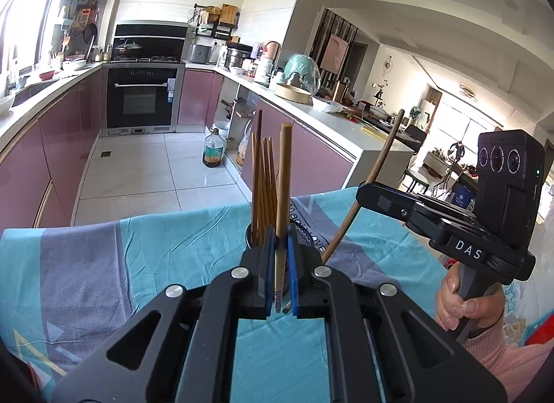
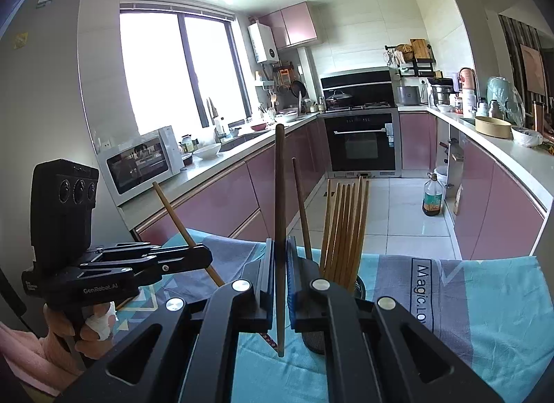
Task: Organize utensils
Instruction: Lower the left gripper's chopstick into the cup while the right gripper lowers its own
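Note:
My left gripper (image 1: 279,247) is shut on a light wooden chopstick (image 1: 284,174) and holds it upright. Just behind it a dark mesh holder (image 1: 304,235) carries several brown chopsticks (image 1: 264,181) standing upright. My right gripper (image 2: 280,261) is shut on a darker chopstick (image 2: 279,195), also upright, its tip below the pads. The holder (image 2: 358,287) with its chopsticks (image 2: 346,226) stands just right of the right gripper. The right gripper also shows in the left wrist view (image 1: 360,191), holding its chopstick (image 1: 374,174) tilted. The left gripper shows in the right wrist view (image 2: 204,257) with its chopstick (image 2: 180,219).
A teal and grey patterned cloth (image 1: 155,257) covers the table under both grippers. Beyond its far edge lie the tiled kitchen floor (image 1: 145,167), pink cabinets, an oven (image 1: 142,98) and a bottle (image 1: 212,150) on the floor.

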A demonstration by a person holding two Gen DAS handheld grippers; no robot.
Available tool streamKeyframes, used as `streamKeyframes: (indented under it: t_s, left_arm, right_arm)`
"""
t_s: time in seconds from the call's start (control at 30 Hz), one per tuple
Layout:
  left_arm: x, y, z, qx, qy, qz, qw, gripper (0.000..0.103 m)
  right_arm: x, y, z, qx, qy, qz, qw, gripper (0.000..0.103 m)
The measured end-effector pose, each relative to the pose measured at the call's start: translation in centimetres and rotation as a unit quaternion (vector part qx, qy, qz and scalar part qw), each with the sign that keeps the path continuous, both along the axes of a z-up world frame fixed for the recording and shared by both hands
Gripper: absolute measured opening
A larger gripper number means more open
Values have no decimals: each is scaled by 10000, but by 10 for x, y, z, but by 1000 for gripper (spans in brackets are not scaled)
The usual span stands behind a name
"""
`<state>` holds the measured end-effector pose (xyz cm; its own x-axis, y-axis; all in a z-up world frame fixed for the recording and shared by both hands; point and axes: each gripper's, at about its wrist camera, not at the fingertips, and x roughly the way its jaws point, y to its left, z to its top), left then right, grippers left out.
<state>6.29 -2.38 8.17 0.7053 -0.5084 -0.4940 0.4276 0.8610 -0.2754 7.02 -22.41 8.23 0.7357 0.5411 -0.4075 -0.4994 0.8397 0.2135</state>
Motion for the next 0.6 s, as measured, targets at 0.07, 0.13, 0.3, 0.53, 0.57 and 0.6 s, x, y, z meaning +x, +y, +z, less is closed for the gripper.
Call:
streamKeyframes:
  t_s: [0.07,0.13,0.3,0.53,0.57,0.6]
  left_arm:
    - [0,0,5,-25,-33,-44,10000,7]
    - [-1,0,9,-32,-81,-54,9999,7]
    - [3,0,18,-19,-240,-42,9997,7]
    - [5,1,33,-22,-411,-45,9991,7]
    - [5,1,35,-25,-437,-47,9990,7]
    - [5,0,37,-31,-462,-49,9989,7]
  right_arm:
    - [1,0,3,-2,-32,5,10000,5]
    - [3,-2,5,11,-53,7,10000,5]
    - [6,-5,12,25,-157,-5,9999,5]
    - [8,-9,24,31,-336,-8,9994,5]
    - [8,-10,26,38,-368,-9,9993,5]
    - [10,-11,29,43,-392,-16,9992,5]
